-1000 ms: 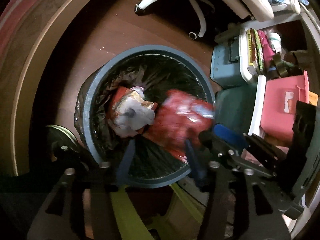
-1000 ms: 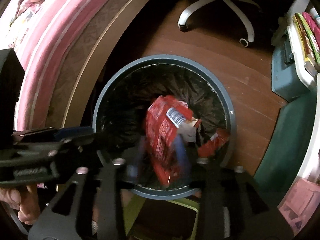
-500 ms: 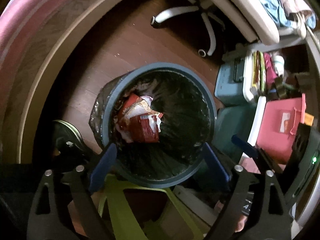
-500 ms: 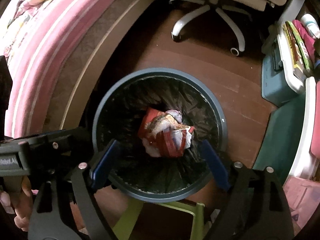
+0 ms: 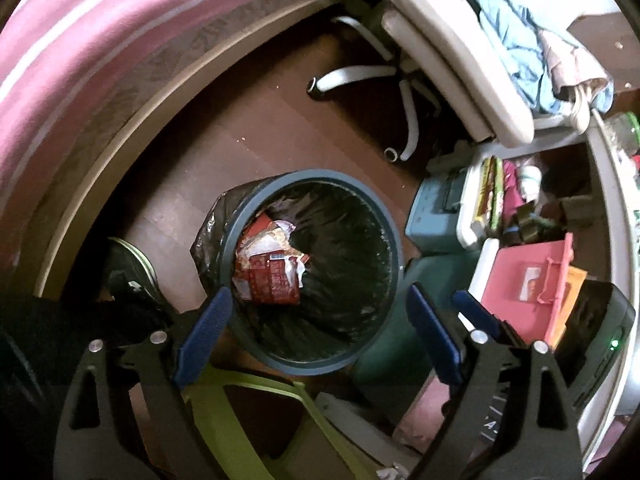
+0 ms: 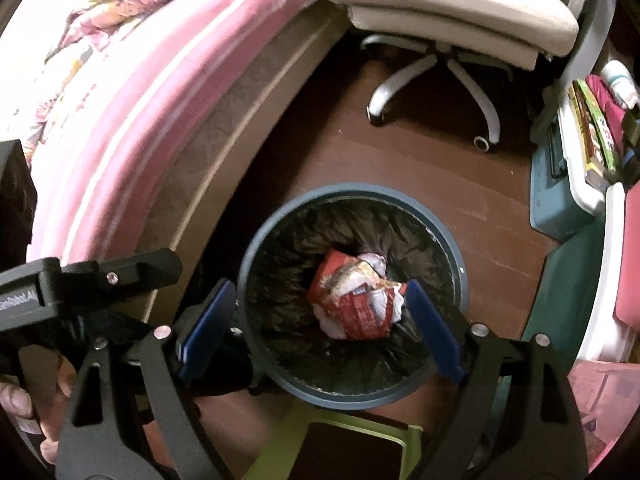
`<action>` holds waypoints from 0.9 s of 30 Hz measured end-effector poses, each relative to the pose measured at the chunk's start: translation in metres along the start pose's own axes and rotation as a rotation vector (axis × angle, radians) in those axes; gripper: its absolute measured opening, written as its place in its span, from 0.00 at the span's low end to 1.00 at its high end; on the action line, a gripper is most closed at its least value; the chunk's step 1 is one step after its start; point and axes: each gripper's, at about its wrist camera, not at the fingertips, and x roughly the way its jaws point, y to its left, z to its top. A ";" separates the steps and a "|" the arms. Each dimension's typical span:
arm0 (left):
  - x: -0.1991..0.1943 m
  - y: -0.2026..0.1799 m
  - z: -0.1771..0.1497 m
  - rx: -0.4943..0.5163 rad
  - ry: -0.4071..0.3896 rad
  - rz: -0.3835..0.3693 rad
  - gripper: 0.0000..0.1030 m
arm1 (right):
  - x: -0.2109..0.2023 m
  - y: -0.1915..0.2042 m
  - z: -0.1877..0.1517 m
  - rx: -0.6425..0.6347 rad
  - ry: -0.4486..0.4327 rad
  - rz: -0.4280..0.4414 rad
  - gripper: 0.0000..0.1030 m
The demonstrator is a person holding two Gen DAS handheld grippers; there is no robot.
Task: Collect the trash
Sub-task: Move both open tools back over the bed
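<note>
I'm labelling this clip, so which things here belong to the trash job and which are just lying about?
Part of the job:
- trash bin with black liner
- crumpled red wrappers inside it
- left hand-held gripper, open
- right hand-held gripper, open

Just lying about:
- office chair
- pink bed
- green stool
- teal box
- pink box

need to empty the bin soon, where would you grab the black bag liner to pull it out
Grip the bag liner where it bunches outside the bin rim, on the side facing the pink bed. That loose fold hangs over the edge, so a hand-held gripper can pinch it from outside, coming in sideways. Elsewhere the liner lies flat against the inner wall.
</note>
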 end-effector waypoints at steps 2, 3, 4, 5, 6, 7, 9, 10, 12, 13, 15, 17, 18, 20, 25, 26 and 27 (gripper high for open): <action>-0.011 0.001 -0.002 -0.011 -0.030 -0.016 0.84 | -0.012 0.006 0.003 -0.008 -0.028 0.015 0.84; -0.020 0.001 -0.004 -0.014 -0.054 -0.031 0.84 | -0.017 0.009 0.004 -0.012 -0.040 0.020 0.84; -0.024 0.000 -0.005 -0.015 -0.068 -0.037 0.84 | -0.022 0.012 0.006 -0.017 -0.052 0.025 0.84; -0.031 0.001 -0.006 -0.017 -0.091 -0.048 0.84 | -0.029 0.016 0.008 -0.025 -0.068 0.031 0.84; -0.038 0.002 -0.008 -0.021 -0.107 -0.058 0.84 | -0.033 0.019 0.010 -0.031 -0.078 0.036 0.84; -0.042 0.004 -0.009 -0.027 -0.119 -0.064 0.84 | -0.042 0.024 0.012 -0.041 -0.099 0.046 0.84; -0.057 0.010 -0.012 -0.059 -0.158 -0.087 0.84 | -0.052 0.030 0.016 -0.053 -0.122 0.056 0.84; -0.063 0.014 -0.013 -0.077 -0.172 -0.098 0.84 | -0.056 0.033 0.016 -0.059 -0.133 0.061 0.84; -0.078 0.025 -0.016 -0.134 -0.204 -0.139 0.84 | -0.066 0.043 0.018 -0.076 -0.157 0.073 0.84; -0.083 0.029 -0.018 -0.159 -0.214 -0.155 0.84 | -0.068 0.046 0.018 -0.080 -0.162 0.075 0.84; -0.095 0.036 -0.021 -0.188 -0.242 -0.177 0.84 | -0.074 0.057 0.018 -0.097 -0.171 0.083 0.85; -0.109 0.044 -0.026 -0.207 -0.278 -0.193 0.84 | -0.078 0.071 0.017 -0.129 -0.180 0.086 0.85; -0.119 0.050 -0.031 -0.223 -0.303 -0.200 0.84 | -0.079 0.077 0.016 -0.145 -0.183 0.087 0.85; -0.131 0.058 -0.037 -0.248 -0.330 -0.210 0.84 | -0.083 0.093 0.016 -0.180 -0.192 0.097 0.85; -0.186 0.085 -0.056 -0.246 -0.435 -0.266 0.83 | -0.086 0.139 0.020 -0.242 -0.212 0.169 0.85; -0.196 0.088 -0.058 -0.239 -0.458 -0.248 0.83 | -0.087 0.153 0.022 -0.260 -0.212 0.191 0.85; -0.209 0.092 -0.061 -0.241 -0.480 -0.226 0.84 | -0.087 0.166 0.023 -0.276 -0.206 0.212 0.85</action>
